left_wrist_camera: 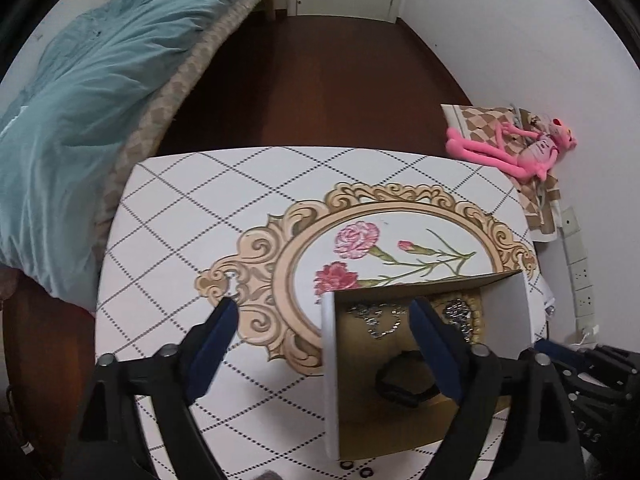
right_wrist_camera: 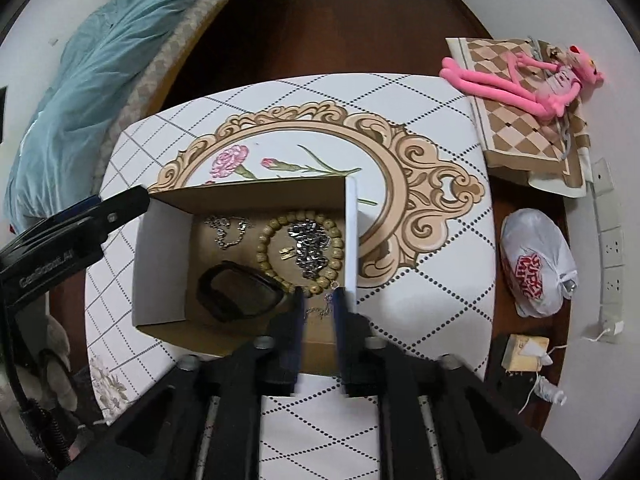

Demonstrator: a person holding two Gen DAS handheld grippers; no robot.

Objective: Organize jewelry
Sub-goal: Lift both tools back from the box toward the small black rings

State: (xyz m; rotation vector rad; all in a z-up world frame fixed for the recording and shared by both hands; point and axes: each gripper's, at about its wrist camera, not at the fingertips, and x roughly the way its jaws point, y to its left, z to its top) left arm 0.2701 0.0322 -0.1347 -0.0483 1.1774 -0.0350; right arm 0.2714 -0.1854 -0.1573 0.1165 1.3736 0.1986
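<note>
Releasing a thin chain (right_wrist_camera: 320,312) into the box (right_wrist_camera: 160,248): right gripper (right_wrist_camera: 319,312) narrowly parted, apparently straddling it; left gripper (left_wrist_camera: 320,344) wide, empty. Lift straight up.

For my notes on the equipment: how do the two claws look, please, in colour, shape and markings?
Both claws are black plastic frames with silver bolt heads. The left claw has two flat fingers faced with dark blue pads. The right claw has the same blue-faced fingers. White lettering, partly legible, runs along the left claw's side in the right wrist view.

One cardboard box (right_wrist_camera: 248,200) holds one bead bracelet (right_wrist_camera: 300,252), three silver chains, one black band (right_wrist_camera: 240,292).
</note>
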